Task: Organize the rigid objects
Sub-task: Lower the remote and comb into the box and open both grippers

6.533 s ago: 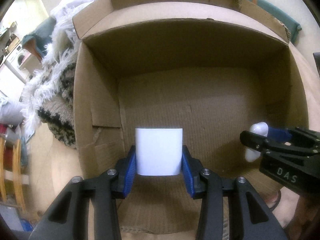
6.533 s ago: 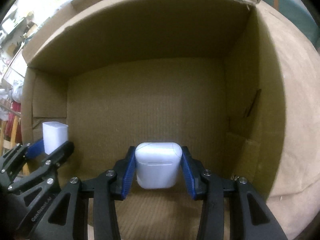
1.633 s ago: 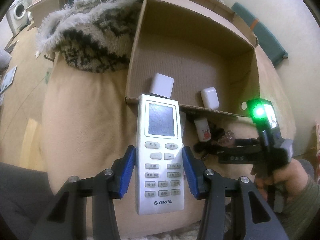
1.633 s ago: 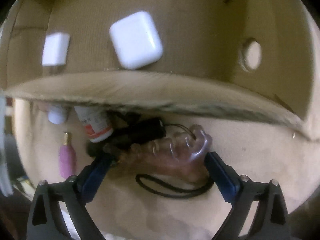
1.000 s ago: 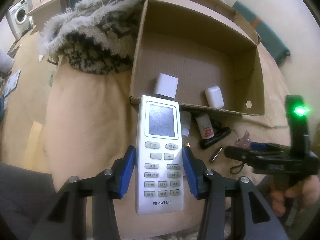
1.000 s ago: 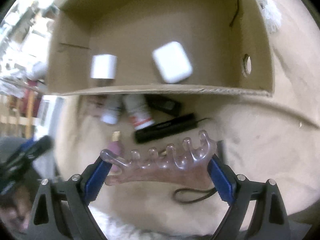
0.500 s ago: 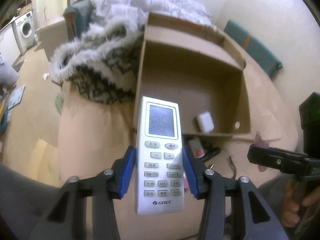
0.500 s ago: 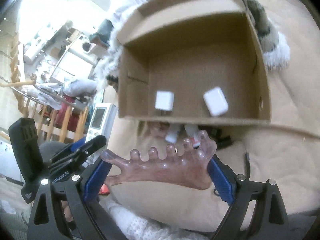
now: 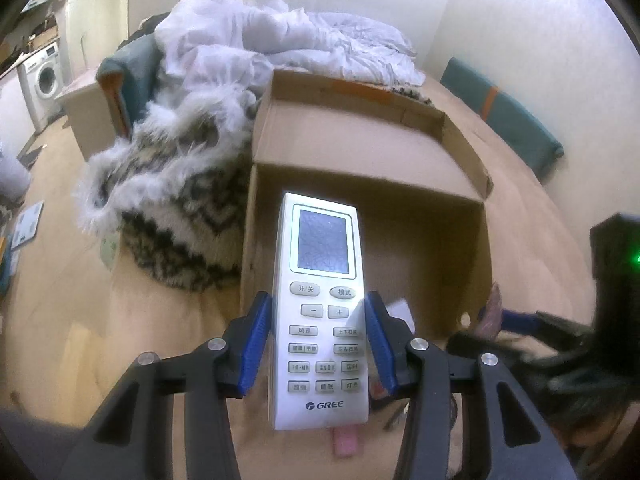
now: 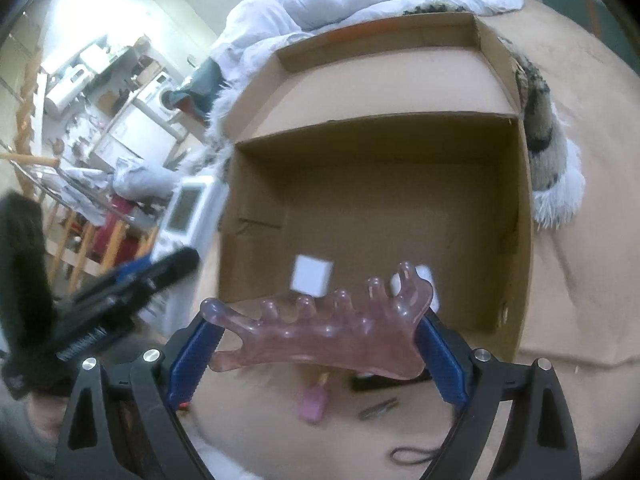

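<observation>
left gripper [image 9: 318, 344]: clamped on white gree remote [image 9: 320, 312], held upright above near edge of cardboard box [image 9: 400, 168]. right gripper [image 10: 316, 344]: clamped on translucent pink comb-like massager [image 10: 320, 332], held before box. in box: white cube [image 10: 311, 275]. beyond: fuzzy patterned blanket [image 9: 168, 200].

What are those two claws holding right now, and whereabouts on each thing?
The left claw grips a white GREE remote control by its lower long edges. The right claw clamps a translucent pink knobbed massage comb by its two ends.
</observation>
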The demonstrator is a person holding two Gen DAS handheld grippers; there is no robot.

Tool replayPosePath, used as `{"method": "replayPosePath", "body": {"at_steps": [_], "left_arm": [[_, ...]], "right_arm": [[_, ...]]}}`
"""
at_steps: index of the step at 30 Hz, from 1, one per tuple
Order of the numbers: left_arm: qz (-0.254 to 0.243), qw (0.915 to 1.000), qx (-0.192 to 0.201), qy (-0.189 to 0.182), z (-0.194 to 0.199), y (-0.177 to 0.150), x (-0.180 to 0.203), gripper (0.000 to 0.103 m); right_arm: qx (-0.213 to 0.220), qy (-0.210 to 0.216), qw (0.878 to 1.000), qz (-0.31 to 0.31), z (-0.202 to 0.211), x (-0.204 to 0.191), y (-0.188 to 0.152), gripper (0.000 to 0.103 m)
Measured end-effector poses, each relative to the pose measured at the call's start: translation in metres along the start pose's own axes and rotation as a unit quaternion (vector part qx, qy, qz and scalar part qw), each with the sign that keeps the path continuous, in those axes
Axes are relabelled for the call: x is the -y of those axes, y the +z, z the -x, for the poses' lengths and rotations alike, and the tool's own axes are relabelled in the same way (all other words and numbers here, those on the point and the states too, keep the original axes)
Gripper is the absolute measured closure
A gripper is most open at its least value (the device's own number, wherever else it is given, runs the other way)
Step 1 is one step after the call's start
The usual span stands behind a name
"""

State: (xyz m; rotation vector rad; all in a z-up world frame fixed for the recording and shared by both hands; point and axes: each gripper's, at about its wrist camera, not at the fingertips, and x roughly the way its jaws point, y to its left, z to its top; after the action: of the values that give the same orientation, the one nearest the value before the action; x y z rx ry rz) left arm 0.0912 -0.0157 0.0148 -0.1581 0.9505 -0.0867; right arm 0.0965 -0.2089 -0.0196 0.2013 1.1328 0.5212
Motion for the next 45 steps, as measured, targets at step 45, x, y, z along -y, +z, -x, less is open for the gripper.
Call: {"method": "replayPosePath", "body": {"at_steps": [45], "left_arm": [[-0.067, 0.9942, -0.041, 0.073, -0.097, -0.017, 0.012, 0.043]], "right_arm": [[-0.038, -0.097, 0.994, 0.015, -0.071, 0.034, 0.006, 0.0]]}}
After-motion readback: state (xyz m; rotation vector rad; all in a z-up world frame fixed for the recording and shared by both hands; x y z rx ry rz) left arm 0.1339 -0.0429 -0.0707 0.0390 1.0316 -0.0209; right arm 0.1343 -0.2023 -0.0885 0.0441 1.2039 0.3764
